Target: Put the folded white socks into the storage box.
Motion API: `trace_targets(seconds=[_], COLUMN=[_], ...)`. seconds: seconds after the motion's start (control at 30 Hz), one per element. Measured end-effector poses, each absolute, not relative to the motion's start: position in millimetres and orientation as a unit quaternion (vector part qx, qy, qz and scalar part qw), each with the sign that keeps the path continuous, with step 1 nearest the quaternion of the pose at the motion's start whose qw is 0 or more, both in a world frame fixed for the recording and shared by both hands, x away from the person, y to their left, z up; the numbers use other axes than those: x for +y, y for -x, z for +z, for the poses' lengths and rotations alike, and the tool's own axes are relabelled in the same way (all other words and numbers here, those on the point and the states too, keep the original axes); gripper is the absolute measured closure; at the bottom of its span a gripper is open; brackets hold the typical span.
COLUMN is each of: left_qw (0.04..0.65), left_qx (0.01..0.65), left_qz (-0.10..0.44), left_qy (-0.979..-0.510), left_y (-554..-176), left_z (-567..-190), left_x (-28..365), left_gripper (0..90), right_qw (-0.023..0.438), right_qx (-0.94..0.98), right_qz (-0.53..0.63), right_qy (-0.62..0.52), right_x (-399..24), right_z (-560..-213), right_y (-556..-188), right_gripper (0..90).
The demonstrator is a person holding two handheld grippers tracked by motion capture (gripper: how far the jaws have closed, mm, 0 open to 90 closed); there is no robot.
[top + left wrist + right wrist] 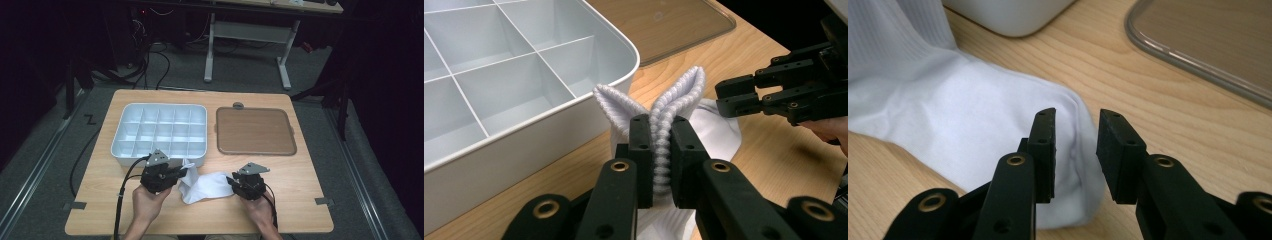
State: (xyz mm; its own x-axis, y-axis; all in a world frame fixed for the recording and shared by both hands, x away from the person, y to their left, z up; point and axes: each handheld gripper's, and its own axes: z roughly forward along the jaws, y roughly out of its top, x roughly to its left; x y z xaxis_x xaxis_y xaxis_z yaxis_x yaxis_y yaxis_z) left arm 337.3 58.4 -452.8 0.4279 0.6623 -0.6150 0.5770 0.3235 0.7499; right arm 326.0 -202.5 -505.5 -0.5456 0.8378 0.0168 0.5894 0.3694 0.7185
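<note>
A white sock point(206, 186) lies on the wooden table point(165, 220) near its front edge, between my two grippers. My left gripper point(182, 173) is shut on the sock's ribbed cuff point(675, 98), whose folded layers stand up between the jaws of the left gripper point(659, 127). My right gripper point(231, 180) sits at the sock's other end. In the right gripper view the right gripper point(1075, 120) is open, hovering over the rounded end of the sock point(948, 120) with nothing pinched. In the left gripper view the right gripper point(733, 96) also stands open beside the cuff.
A white tray point(116, 146) with several empty compartments stands just behind the left gripper, its wall point(549, 131) close to the cuff. A brown lid point(255, 131) with a clear rim lies to the tray's right. Bare wood shows at the front right.
</note>
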Motion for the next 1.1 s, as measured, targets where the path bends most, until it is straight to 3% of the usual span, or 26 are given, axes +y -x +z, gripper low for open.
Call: trace_targets(seconds=[0.5,1.1], left_qw=[0.612,0.604], left_qx=[0.529,0.526], left_qz=[0.035,0.032], left_qy=[-0.587,-0.598], left_y=[-335.7,-333.5], left_z=[-451.8,-456.4], left_x=[51.2,38.1], left_gripper=[82.4,82.3], right_qw=[0.156,0.129], right_qx=[0.814,0.814], right_qz=[0.336,0.352], right_qy=[-0.448,-0.443], right_x=[-206.4,-178.6], right_z=[-521.2,-522.4], right_y=[-328.9,-320.0], right_gripper=[81.4,83.1])
